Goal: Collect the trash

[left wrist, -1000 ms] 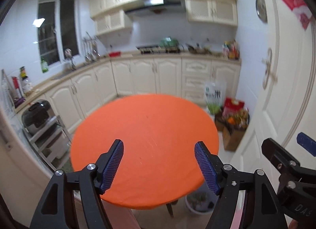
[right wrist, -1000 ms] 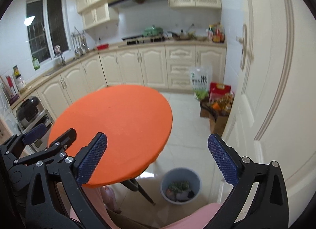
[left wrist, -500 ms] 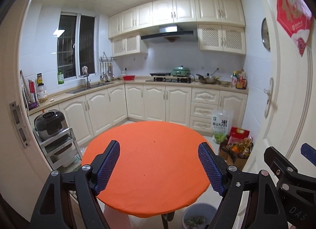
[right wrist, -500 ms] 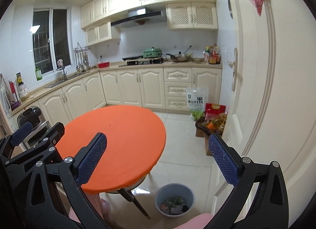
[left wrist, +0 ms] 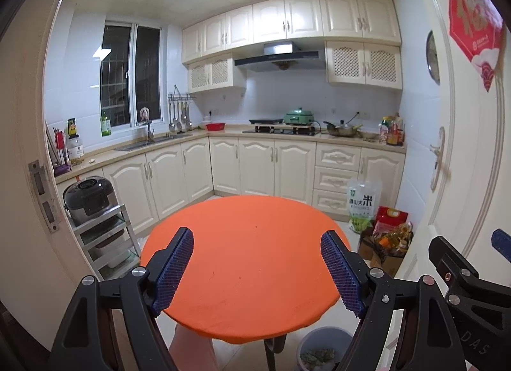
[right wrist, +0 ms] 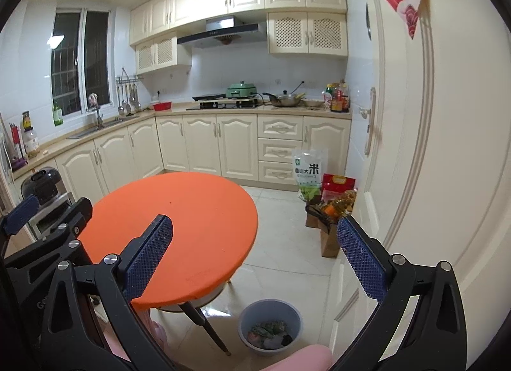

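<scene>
- Left wrist view: the left gripper [left wrist: 257, 264] is held in front of a round orange table [left wrist: 249, 262], its blue-padded jaws spread wide with nothing between them — they have just been opening a little further. The tabletop behind them is bare.
- Same view: a blue-grey bin [left wrist: 322, 350] stands on the floor under the near right edge of the table, partly hidden by the gripper's right finger; scraps of trash [left wrist: 319, 355] lie inside it. Part of the right gripper [left wrist: 466, 278] shows at the right edge.
- Right wrist view: the right gripper [right wrist: 255, 259] also has its jaws far apart and grips nothing.
- Same view: the bin [right wrist: 270, 326] sits on the pale tiled floor just right of the table's dark leg [right wrist: 204, 326] — greenish and dark trash [right wrist: 270, 334] covers its bottom.
- Same view: the table [right wrist: 179, 230] is on the left, the left gripper [right wrist: 48, 224] beside it, and a rice bag [right wrist: 308, 171] by the cabinets.
</scene>
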### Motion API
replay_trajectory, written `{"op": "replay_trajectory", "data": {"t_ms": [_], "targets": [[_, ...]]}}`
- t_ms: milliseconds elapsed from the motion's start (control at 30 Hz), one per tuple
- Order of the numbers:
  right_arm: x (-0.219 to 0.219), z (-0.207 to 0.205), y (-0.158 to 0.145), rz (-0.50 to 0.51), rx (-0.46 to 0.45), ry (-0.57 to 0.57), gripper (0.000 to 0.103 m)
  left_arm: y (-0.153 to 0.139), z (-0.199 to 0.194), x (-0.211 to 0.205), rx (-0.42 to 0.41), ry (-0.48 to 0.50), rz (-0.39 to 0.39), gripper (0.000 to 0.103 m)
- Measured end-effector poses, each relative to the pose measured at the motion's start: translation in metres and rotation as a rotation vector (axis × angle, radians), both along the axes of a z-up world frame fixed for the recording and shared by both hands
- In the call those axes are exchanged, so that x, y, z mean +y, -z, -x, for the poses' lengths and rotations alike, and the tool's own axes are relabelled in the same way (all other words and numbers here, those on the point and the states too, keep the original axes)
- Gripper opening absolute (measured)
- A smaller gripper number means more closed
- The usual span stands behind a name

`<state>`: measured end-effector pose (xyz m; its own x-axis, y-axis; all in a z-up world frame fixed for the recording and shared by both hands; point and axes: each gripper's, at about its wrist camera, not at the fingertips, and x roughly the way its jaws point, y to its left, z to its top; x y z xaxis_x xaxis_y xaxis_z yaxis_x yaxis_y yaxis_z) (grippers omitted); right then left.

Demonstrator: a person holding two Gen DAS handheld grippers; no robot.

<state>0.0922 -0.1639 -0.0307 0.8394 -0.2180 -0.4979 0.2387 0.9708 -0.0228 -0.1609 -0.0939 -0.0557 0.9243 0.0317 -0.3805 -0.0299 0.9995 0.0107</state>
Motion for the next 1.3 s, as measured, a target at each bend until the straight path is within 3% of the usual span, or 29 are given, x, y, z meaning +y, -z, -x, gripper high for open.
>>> {"op": "replay_trajectory", "data": {"t_ms": [467,667,1300], "targets": [[0.012,0.005,0.000,0.062,0.050,0.028,0.103,-0.042,-0.034,0.022,0.074,0.014,0.012,0.078],[0.011,0.006,0.003,0.030,0.068,0.028,0.103,-0.053,-0.044,0.026,0.082,0.013,0.008,0.078],[0.009,0.006,0.003,0.015,0.079,0.027,0.103,-0.047,-0.037,0.031,0.087,0.012,0.025,0.078]]}}
